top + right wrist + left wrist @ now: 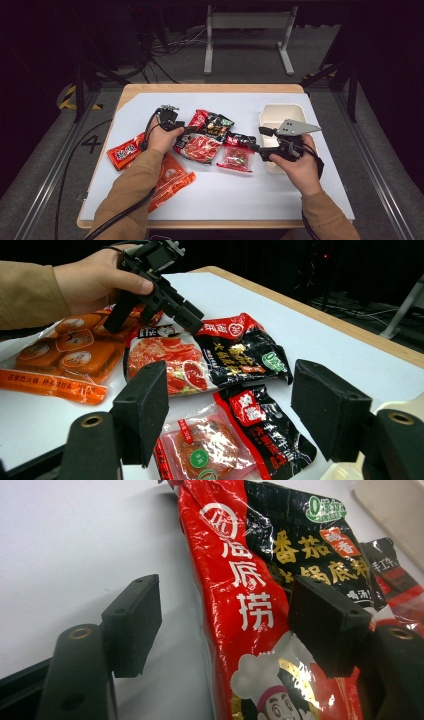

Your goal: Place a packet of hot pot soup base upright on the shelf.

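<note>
My left gripper [225, 625] has its two black pads spread, with the edge of the red-and-black hotpot base packet [260, 605] lying between them; one pad [134, 625] hangs over bare white table cover, the other [325, 625] sits over the packet's face, and neither presses on it as far as I can see. That packet is a glossy pouch, red along the near side with white characters and a round logo, black on the far side with yellow characters and a small green badge, and a cartoon chef in a white hat at the end nearest my pads. It lies flat on the white table cover [235, 185], a little crinkled.

My right gripper [230, 410] is also spread wide with nothing clamped. Below and between its pads lies a small clear-and-red sachet [210, 450] with a black-and-red top, touching the lower edge of the big packet. Beyond my left hand [161, 137], an orange packet of round pieces [172, 182] and a smaller red packet [125, 151] rest on the cover.

Just past my right gripper stands a cream rectangular tray [280, 111]; what I can see of its inside is bare
</note>
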### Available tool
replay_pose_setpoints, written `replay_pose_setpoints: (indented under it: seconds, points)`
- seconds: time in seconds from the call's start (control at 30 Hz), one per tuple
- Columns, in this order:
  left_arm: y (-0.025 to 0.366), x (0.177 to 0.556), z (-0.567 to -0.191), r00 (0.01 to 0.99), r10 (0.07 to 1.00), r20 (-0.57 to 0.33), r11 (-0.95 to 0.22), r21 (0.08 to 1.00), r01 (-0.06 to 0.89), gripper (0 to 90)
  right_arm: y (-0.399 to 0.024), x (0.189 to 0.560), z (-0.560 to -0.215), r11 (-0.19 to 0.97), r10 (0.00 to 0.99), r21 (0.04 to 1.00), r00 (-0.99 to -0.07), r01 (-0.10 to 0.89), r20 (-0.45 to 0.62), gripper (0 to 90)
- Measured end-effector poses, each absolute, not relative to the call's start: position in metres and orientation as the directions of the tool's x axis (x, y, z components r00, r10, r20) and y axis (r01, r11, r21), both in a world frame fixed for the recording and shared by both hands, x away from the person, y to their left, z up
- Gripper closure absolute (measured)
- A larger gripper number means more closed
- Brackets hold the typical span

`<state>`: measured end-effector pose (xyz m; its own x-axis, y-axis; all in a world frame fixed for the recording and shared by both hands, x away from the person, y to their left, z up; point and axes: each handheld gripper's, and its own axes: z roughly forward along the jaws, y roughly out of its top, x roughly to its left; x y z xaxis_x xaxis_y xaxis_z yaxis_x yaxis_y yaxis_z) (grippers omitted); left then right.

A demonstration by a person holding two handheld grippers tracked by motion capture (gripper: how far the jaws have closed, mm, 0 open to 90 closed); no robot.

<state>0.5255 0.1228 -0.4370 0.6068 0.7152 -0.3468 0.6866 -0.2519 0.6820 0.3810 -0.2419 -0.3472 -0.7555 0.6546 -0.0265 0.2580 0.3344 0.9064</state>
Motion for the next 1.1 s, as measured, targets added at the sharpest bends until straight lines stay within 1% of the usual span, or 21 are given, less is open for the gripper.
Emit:
replay_pose_setpoints:
  seconds: [0.17,0.27,0.37,0.53,0.6,0.7,0.77,0.83,0.9,0.97,1.0,1.1]
  points:
    - [0.117,0.526,-0.438,0.614,0.711,-0.343,-0.285,0.658,0.697,36.0,-0.241,0.381,-0.348,0.336,0.652,0.905,-0.758,0.260,-0.024,31.8]
    - [0.110,0.524,-0.441,0.615,0.714,-0.334,-0.307,0.641,0.704,44.7,-0.241,0.381,-0.348,0.335,0.654,0.905,-0.756,0.261,-0.024,31.7]
    - [0.104,0.523,-0.441,0.609,0.732,-0.304,-0.323,0.632,0.704,45.4,-0.241,0.381,-0.348,0.334,0.655,0.905,-0.755,0.262,-0.023,31.3]
    - [0.105,0.522,-0.442,0.599,0.743,-0.300,-0.315,0.632,0.708,49.0,-0.241,0.381,-0.349,0.332,0.656,0.905,-0.755,0.265,-0.020,31.0]
    - [0.105,0.523,-0.441,0.593,0.751,-0.290,-0.316,0.630,0.709,54.7,-0.239,0.381,-0.350,0.334,0.654,0.904,-0.757,0.268,-0.017,30.7]
    - [0.108,0.523,-0.441,0.570,0.762,-0.307,-0.288,0.627,0.723,62.8,-0.238,0.381,-0.350,0.339,0.652,0.902,-0.758,0.266,-0.021,30.7]
    - [0.109,0.523,-0.441,0.560,0.775,-0.293,-0.282,0.632,0.722,71.1,-0.239,0.381,-0.350,0.339,0.654,0.903,-0.756,0.265,-0.024,30.7]
    - [0.109,0.521,-0.439,0.575,0.779,-0.250,-0.310,0.643,0.700,76.1,-0.240,0.381,-0.349,0.337,0.655,0.904,-0.755,0.264,-0.024,30.7]
    - [0.105,0.518,-0.434,0.604,0.780,-0.164,-0.369,0.659,0.655,83.1,-0.241,0.381,-0.349,0.337,0.657,0.904,-0.753,0.264,-0.025,31.0]
    - [0.103,0.517,-0.433,0.601,0.785,-0.149,-0.374,0.660,0.652,86.2,-0.241,0.381,-0.350,0.338,0.659,0.903,-0.752,0.264,-0.027,31.1]
    - [0.103,0.516,-0.431,0.599,0.788,-0.143,-0.376,0.658,0.652,86.2,-0.241,0.381,-0.350,0.340,0.660,0.903,-0.751,0.264,-0.029,31.2]
    - [0.104,0.515,-0.428,0.586,0.793,-0.164,-0.353,0.661,0.662,88.3,-0.242,0.382,-0.350,0.340,0.662,0.902,-0.749,0.265,-0.029,31.4]
